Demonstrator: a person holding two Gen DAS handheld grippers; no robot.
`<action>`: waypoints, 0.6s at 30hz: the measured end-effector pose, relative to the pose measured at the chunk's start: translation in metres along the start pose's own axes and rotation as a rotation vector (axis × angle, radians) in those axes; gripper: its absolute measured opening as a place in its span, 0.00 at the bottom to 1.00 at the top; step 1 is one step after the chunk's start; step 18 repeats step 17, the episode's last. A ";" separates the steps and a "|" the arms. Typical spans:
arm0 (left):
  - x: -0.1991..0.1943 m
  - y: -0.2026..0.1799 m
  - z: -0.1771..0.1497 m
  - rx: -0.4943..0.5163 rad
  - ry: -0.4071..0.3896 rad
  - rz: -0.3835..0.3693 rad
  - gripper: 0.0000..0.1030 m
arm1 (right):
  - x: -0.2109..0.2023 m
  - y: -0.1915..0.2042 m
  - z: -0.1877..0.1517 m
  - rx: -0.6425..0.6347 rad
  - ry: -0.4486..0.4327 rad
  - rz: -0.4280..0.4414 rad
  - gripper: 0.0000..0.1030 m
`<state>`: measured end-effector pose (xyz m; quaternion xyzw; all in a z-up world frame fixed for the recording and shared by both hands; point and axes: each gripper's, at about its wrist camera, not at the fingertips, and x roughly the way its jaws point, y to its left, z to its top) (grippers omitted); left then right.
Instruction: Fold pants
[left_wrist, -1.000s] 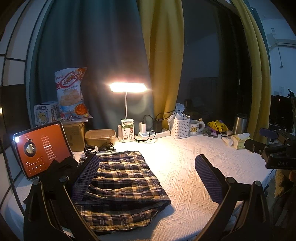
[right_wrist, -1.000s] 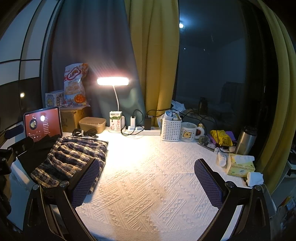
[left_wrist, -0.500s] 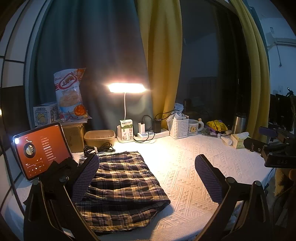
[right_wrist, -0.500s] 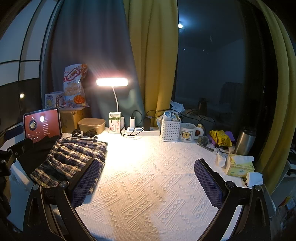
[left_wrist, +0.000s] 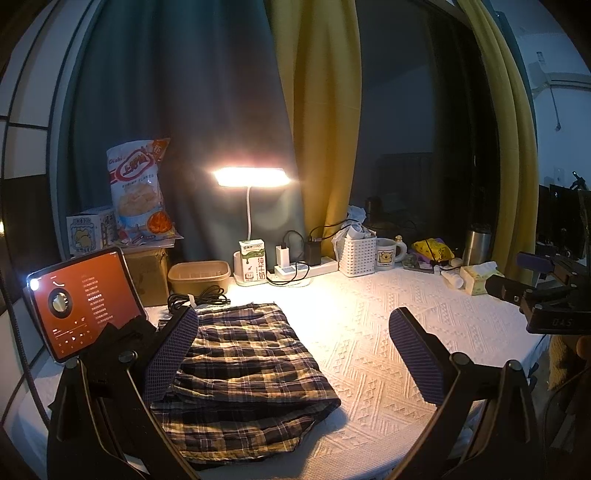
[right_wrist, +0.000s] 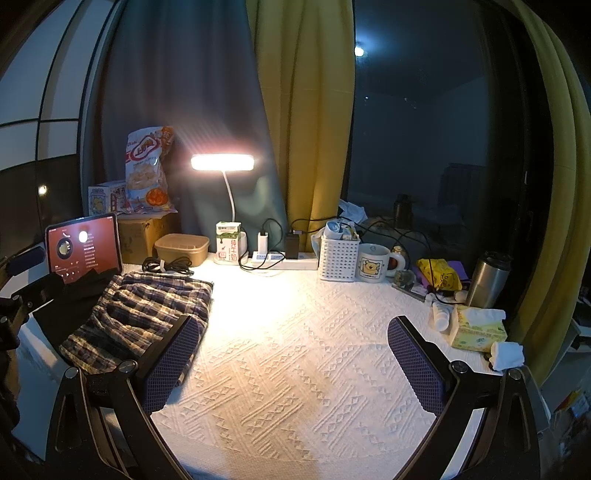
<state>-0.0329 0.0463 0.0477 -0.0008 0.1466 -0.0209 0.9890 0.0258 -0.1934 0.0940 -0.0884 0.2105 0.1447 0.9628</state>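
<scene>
We take the lit desk lamp (left_wrist: 252, 176) at the back of the table as our landmark. The plaid pants (left_wrist: 243, 369) lie folded in a flat bundle in front of the lamp and to its left, on the white textured tablecloth (left_wrist: 369, 332). Our left gripper (left_wrist: 295, 363) hangs above the near edge of the table with its two fingers spread wide, and it holds nothing; the left finger (left_wrist: 171, 354) stands over the left edge of the pants, but we cannot tell if it touches the cloth. Our right gripper (right_wrist: 291, 363) is also wide open and empty, and it hangs over the bare tablecloth in front of the lamp and to its right, apart from the pants. To the left of the lamp stands a tablet (left_wrist: 83, 304) with a red screen, and a dark cloth (right_wrist: 70, 302) lies against its lower edge, beside the pants. A milk carton (left_wrist: 253, 261) stands just beside the foot of the lamp, and a brown container (left_wrist: 199, 273) is to its left, with a coiled black cable (left_wrist: 195, 297) in front of it. To the right of the lamp we see a white basket (right_wrist: 338, 258), a mug (right_wrist: 373, 263) with a bear picture, a steel tumbler (right_wrist: 487, 280) and a tissue box (right_wrist: 478, 328).
</scene>
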 end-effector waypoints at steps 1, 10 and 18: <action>0.000 0.000 0.000 0.000 0.000 0.000 0.99 | 0.000 0.000 -0.001 0.000 0.000 -0.002 1.00; 0.000 0.004 0.000 0.010 0.000 -0.007 0.99 | 0.000 0.000 -0.003 0.001 0.002 -0.007 1.00; 0.000 0.009 0.000 0.020 -0.002 -0.031 0.99 | 0.000 -0.001 -0.005 0.004 0.002 -0.009 1.00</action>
